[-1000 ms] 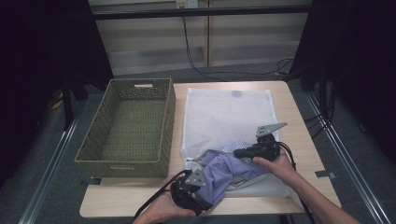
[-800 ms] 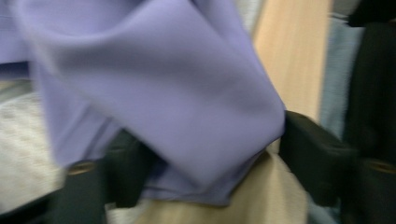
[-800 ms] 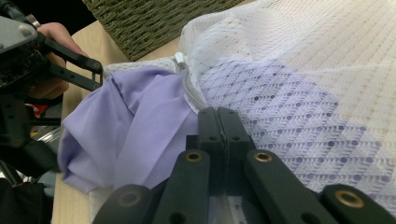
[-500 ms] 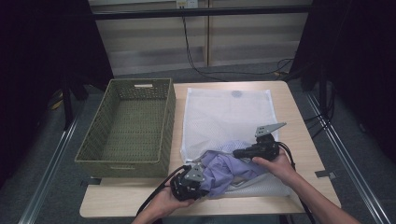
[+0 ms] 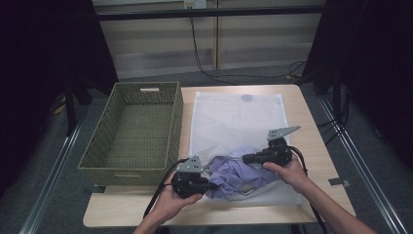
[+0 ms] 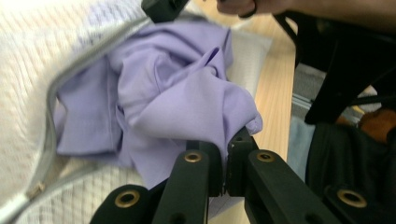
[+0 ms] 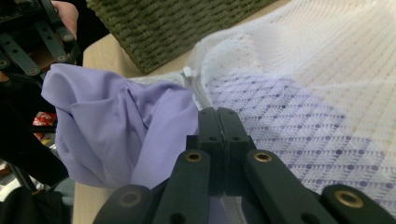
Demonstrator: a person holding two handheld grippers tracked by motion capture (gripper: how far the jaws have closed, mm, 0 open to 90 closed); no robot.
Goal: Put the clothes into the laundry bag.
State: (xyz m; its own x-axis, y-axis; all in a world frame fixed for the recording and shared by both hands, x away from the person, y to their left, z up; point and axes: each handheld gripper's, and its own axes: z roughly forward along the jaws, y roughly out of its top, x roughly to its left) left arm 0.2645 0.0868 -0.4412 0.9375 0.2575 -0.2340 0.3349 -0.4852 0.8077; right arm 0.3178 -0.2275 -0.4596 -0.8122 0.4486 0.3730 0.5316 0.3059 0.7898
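Lying across the frame's middle right, the white mesh bag (image 5: 237,122) holds a purple shirt (image 5: 234,176) bunched half out of its lower opening. Lower centre, the left gripper (image 5: 210,185) pinches the shirt; the right gripper (image 5: 245,159) clamps the bag's edge.

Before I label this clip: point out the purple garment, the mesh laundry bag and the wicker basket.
purple garment (image 6: 182,98): left gripper view, its bunched middle folds.
mesh laundry bag (image 5: 238,117): high view, its flat white upper panel.
wicker basket (image 5: 175,122): high view, its right wall.
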